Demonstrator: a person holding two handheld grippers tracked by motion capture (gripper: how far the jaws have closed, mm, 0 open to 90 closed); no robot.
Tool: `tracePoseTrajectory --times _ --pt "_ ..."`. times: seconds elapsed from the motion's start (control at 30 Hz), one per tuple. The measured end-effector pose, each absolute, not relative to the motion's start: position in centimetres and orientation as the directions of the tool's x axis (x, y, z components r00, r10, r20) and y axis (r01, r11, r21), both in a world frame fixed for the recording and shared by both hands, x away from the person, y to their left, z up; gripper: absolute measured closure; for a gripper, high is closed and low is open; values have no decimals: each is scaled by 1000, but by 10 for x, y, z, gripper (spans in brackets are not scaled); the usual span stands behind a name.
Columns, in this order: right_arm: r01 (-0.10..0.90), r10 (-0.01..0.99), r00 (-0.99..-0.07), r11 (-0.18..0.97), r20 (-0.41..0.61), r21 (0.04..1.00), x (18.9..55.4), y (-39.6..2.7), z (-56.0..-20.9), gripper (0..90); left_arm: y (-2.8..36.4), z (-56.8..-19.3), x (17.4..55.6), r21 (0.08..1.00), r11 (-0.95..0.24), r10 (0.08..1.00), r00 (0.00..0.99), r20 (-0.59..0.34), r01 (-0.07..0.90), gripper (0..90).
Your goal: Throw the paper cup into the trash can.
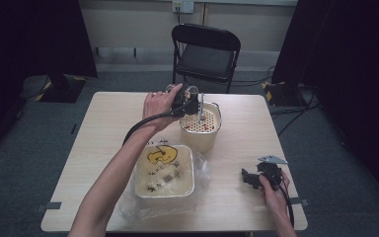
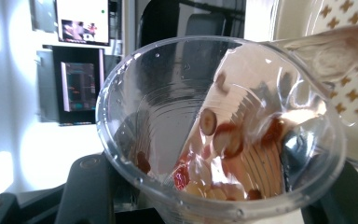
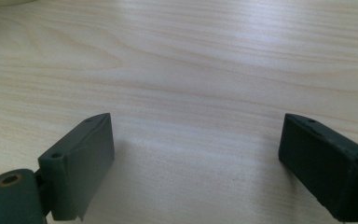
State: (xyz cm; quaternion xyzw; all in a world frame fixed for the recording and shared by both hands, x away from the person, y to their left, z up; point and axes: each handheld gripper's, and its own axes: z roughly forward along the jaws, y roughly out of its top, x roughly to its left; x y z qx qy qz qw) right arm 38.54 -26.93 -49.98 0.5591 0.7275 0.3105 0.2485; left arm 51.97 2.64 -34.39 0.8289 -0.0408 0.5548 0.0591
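Currently tipping clear plastic cup (image 2: 219, 130), clamped in left tool (image 1: 187, 101), over perforated strainer pot (image 1: 201, 123) at surface's far centre; next, likely emptying remaining pieces. Right tool (image 1: 252, 178) resting agape, empty.

Recording lab: black curtains (image 1: 27, 34), monitors (image 2: 79, 86).

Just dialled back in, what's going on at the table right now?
The left gripper holds a clear plastic cup tipped over the cream pot at the far side of the table. The pot has a perforated insert with red bits on it; beans or similar pieces sit in the cup. The right gripper rests open and empty on the table. A square tub sits on a plastic bag near the person.
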Motion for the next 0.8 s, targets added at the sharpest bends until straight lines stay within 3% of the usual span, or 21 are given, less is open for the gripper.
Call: tracePoseTrajectory --times 0.3,0.8 --pt "659 968 -250 181 -14 730 385 -269 -500 94 16 -347 518 -161 -975 -202 311 929 -153 413" --pt "660 968 -250 180 -13 730 385 -269 -500 94 8 -340 514 -405 -904 -425 170 889 -139 418"
